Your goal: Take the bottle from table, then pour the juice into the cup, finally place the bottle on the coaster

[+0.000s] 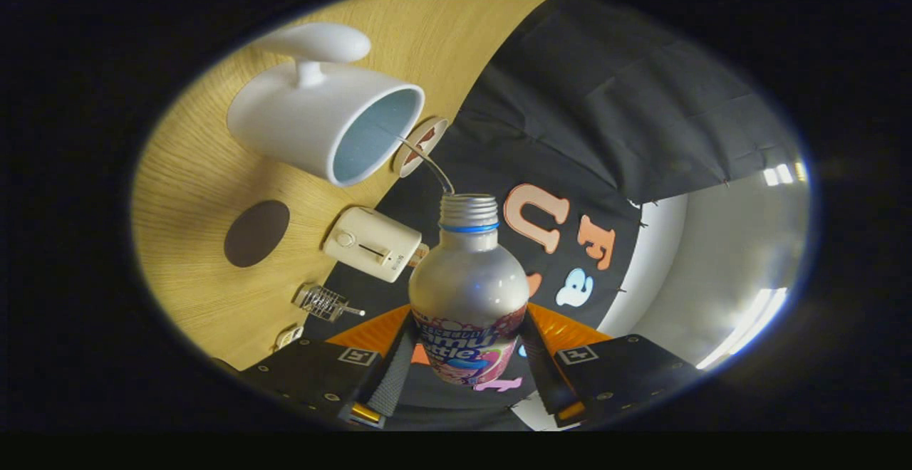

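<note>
The gripper (467,374) was clamped on the small silvery bottle with a printed label and a blue neck ring (468,292), one finger pressed against each side of its labelled lower body. The bottle's threaded mouth was uncapped and pointed ahead, away from the fingers. A thin clear stream of liquid (429,164) arced from the mouth into the white ceramic cup with a pale blue inside (324,124) (the view was rolled, so the cup and the table appeared tipped sideways). The cup stood on the light wood-grain table (192,192), its opening just beyond the bottle mouth.

A small round patterned disc (422,145) lay just beside the cup's rim. A dark brown round coaster (256,233) lay on the table near the cup, apart from it. A cream boxy appliance with a dial and slot (370,243) sat near the table edge, with a small wire-frame object (324,301) beside it.
</note>
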Demonstrator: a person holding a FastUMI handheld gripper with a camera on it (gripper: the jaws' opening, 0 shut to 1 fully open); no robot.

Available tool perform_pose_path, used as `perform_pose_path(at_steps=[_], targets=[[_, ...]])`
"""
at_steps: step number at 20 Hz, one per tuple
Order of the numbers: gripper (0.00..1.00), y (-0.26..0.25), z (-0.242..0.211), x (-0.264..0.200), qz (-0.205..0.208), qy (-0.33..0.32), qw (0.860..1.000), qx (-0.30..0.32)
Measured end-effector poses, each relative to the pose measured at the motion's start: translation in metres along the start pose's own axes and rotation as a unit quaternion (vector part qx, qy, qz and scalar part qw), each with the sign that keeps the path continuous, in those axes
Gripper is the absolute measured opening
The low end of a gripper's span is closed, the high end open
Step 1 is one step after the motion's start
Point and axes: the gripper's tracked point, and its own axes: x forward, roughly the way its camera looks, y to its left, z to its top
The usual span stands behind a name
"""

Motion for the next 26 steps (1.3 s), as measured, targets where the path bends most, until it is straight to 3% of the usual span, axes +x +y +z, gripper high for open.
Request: perform_pose_path(at_steps=[10,18,22,26], targets=[[0.76,0.005,0.010,-0.004,0.013,-0.014,1.000,-0.003],[0.76,0.042,0.018,-0.016,0.066,-0.012,0.996,0.067],[0.76,0.055,0.019,-0.019,0.104,0.006,0.980,0.172],[0.76,0.054,0.012,-0.019,0.120,0.039,0.941,0.315]])
